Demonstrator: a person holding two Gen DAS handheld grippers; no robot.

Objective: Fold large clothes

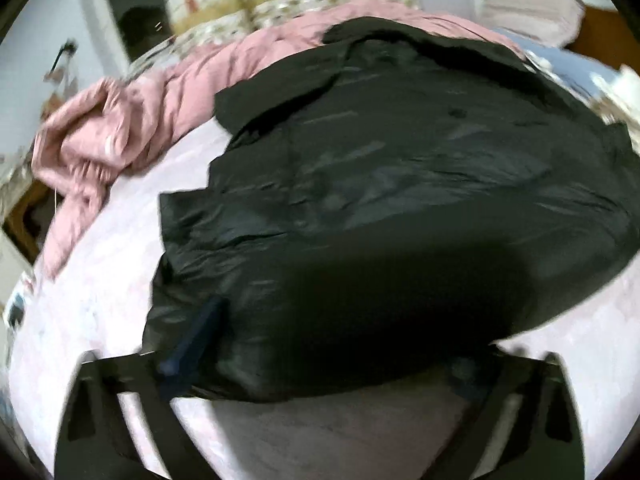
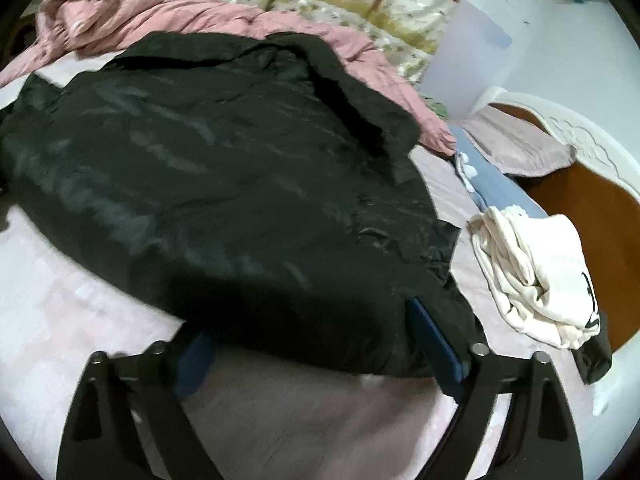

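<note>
— Location of garment? Found spread across the middle of both views: large black coat (image 1: 400,184), glossy, lying on the pale pink bed (image 1: 92,288), near hem toward the lower part of the frame. Pink quilted jacket (image 1: 120,128) bunched at upper left, touching the coat's far edge. White folded garment (image 2: 536,276) noted at right of the right wrist view, apart from the coat.

— State of grippers? Left gripper (image 1: 320,360): jaws spread wide, one blue pad against the hem at lower left, other pad hidden; nothing pinched. Right gripper (image 2: 312,340): jaws likewise wide, hem lying between the pads, not clamped.

— Step in hand? Judged as approach to the near hem, before any fold.

— Next move? Likely closing both on the hem corners, then carrying it toward the collar at upper frame; slippery fabric, slip risk noted.
</note>
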